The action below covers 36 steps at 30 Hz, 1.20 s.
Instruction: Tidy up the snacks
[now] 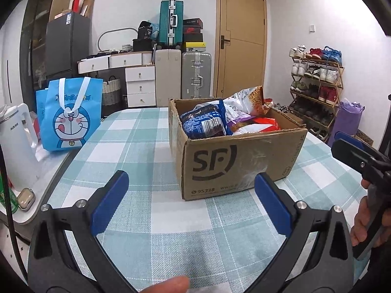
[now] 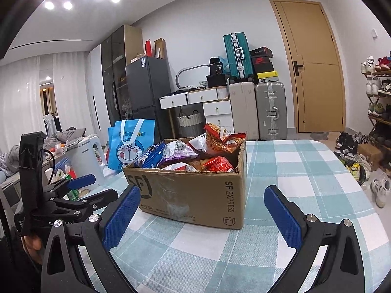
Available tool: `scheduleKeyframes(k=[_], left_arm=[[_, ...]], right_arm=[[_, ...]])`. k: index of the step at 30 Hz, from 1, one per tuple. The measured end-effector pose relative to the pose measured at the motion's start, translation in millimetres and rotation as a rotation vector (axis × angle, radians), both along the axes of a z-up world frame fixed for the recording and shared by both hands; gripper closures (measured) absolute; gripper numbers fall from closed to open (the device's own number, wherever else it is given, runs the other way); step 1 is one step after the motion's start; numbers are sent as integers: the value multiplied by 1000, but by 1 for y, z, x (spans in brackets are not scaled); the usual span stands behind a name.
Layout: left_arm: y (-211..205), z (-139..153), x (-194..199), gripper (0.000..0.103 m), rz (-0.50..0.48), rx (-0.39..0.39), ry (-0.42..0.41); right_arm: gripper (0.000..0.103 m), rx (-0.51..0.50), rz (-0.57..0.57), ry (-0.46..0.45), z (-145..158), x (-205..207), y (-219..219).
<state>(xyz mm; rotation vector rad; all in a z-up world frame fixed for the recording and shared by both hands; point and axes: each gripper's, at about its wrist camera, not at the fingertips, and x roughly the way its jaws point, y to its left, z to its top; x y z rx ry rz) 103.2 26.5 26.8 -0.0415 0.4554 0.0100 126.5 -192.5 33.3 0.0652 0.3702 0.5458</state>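
A cardboard box (image 1: 234,156) heaped with snack bags (image 1: 207,122) is set mid-table (image 1: 136,146) on the checked cloth. Both the left gripper (image 1: 190,200) and right gripper (image 2: 200,214) are held wide open, empty, short of it. A blue cartoon bag (image 1: 69,114) and white kettle (image 1: 17,144) are crowded beside the table's left edge.

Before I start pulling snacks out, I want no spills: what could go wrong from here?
The snack bags are heaped above the rim of the SF Express box, so pulling one may tip neighbours onto the checked tablecloth. The light box could slide when tugged. Both grippers, left gripper and right gripper, are open and close together, so they might collide at the box.
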Motion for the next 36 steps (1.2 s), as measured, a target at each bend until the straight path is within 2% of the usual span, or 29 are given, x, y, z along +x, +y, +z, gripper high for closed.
scheduleKeyframes(k=[12,15,19,36], left_arm=[[-2,1,-4,0,-5,9,-20],[-1,0,-4,0,-5,7,-18],[-2,1,-4,0,-6,6,-18],[-1,0,-5,0,-5,8,-19]], right_arm=[[0,59,-23,29,-3,7,-13],[0,71,-15,65,-6,10,-17],[0,97,-53,52,-4,7,-24],[0,76,-69,41,-3,4,-22]])
